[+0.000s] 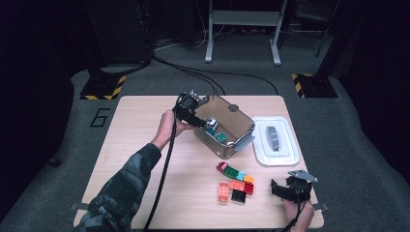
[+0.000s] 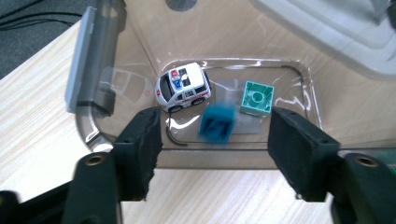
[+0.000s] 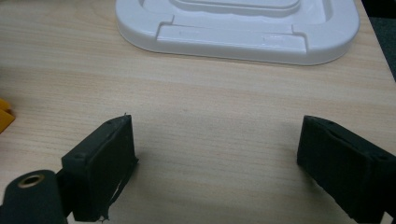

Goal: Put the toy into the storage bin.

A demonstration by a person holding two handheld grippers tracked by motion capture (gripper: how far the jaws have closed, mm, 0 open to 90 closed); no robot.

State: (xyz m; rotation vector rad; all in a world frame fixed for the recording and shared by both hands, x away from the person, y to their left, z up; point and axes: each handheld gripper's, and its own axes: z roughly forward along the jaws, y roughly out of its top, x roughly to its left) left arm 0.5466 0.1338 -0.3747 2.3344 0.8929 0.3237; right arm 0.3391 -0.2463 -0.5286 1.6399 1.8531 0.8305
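Left gripper view: blurred blue block (image 2: 218,124) lies between the wide-open left claw (image 2: 217,140), untouched

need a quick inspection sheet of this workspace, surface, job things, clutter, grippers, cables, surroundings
surface: light wooden table, bare where nothing stands.
job's things: clear plastic bin holding a white toy car and a green brick; a blurred blue brick is between the left jaws, free of the pads, apparently dropping in. Loose bricks wait on the table near the front.
clutter: white lid lies flat beside the bin.
grippers: left gripper over the bin's rim, jaws apart; right gripper open with nothing between its jaws, low over the bare table.
cables: black cable trails from the left gripper along the sleeve; more run across the floor.
surroundings: grey carpet, hazard-striped stand bases, a metal frame behind.
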